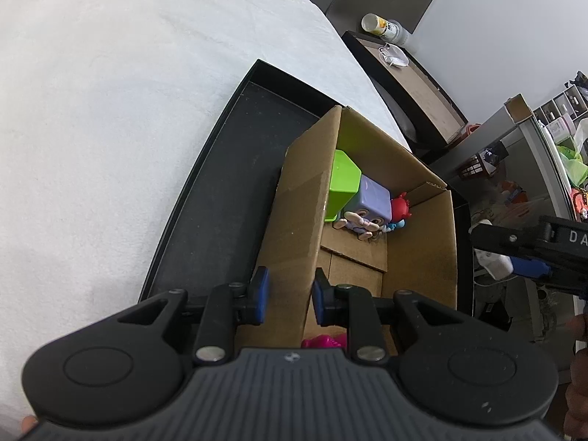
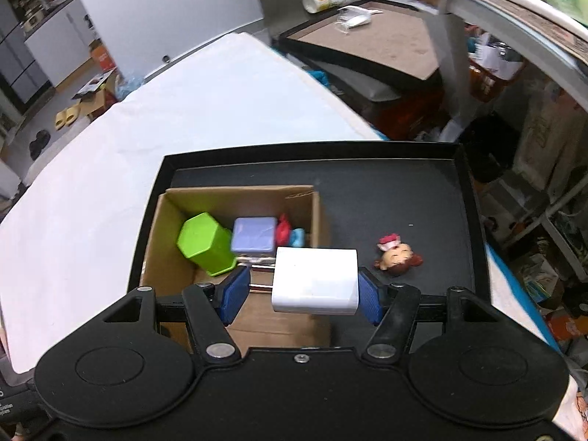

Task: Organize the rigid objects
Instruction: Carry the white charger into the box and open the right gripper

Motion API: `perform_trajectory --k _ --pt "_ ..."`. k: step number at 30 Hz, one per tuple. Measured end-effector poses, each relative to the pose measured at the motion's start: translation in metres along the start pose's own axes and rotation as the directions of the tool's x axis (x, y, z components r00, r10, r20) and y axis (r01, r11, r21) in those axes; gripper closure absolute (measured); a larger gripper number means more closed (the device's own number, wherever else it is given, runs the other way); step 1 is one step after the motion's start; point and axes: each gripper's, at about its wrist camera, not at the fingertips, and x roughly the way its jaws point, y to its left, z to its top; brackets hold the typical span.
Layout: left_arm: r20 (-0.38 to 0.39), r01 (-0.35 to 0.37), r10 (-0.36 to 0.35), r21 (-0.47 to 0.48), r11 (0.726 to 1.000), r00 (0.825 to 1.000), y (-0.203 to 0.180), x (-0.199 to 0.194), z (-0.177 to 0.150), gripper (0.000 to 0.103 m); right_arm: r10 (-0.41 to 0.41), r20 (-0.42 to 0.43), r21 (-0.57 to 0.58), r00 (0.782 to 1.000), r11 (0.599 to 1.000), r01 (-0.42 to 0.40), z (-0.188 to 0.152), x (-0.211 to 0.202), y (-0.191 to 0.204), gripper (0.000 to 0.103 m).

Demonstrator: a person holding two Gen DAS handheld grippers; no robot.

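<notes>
My left gripper (image 1: 289, 296) is clamped over the near wall of the cardboard box (image 1: 419, 257), one finger outside, one inside. The box sits in the left part of the tray (image 2: 404, 191), which lies on the cloth-covered table (image 2: 183, 110). At the box's far end, left to right: the hexagonal cup (image 2: 204, 244), the cube toy (image 2: 253, 235), a small figurine (image 2: 283, 233). My right gripper (image 2: 304, 293) holds the charger block (image 2: 316, 281) above the box's right wall. To the right of the box, on the tray floor, lies the doll head (image 2: 397, 257).
</notes>
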Motion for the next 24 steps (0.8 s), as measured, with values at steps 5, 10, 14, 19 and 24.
perform_trajectory --k 5,10,14,19,24 --pt "-0.001 0.001 -0.001 -0.002 1.0 1.0 0.0 0.0 0.001 0.08 0.023 -0.012 -0.01 1.0 1.0 -0.023 0.001 0.008 0.013 0.042" --pt "0.0 -0.004 0.004 0.0 1.0 1.0 -0.001 0.0 0.001 0.08 0.039 -0.024 -0.031 0.999 0.999 -0.04 0.0 0.015 0.026 0.042" --pt "0.0 -0.003 0.003 0.001 1.0 1.0 -0.001 0.0 0.002 0.08 0.046 -0.034 -0.031 0.998 0.998 -0.047 0.001 0.022 0.032 0.042" --pt "0.0 -0.002 0.002 0.0 1.0 1.0 0.0 0.0 0.001 0.08 0.057 -0.05 -0.036 0.997 0.998 -0.059 -0.001 0.03 0.041 0.042" --pt "0.0 0.0 0.0 0.0 1.0 1.0 0.0 0.0 0.001 0.08 0.074 -0.051 -0.038 0.996 0.996 -0.076 -0.001 0.033 0.054 0.042"
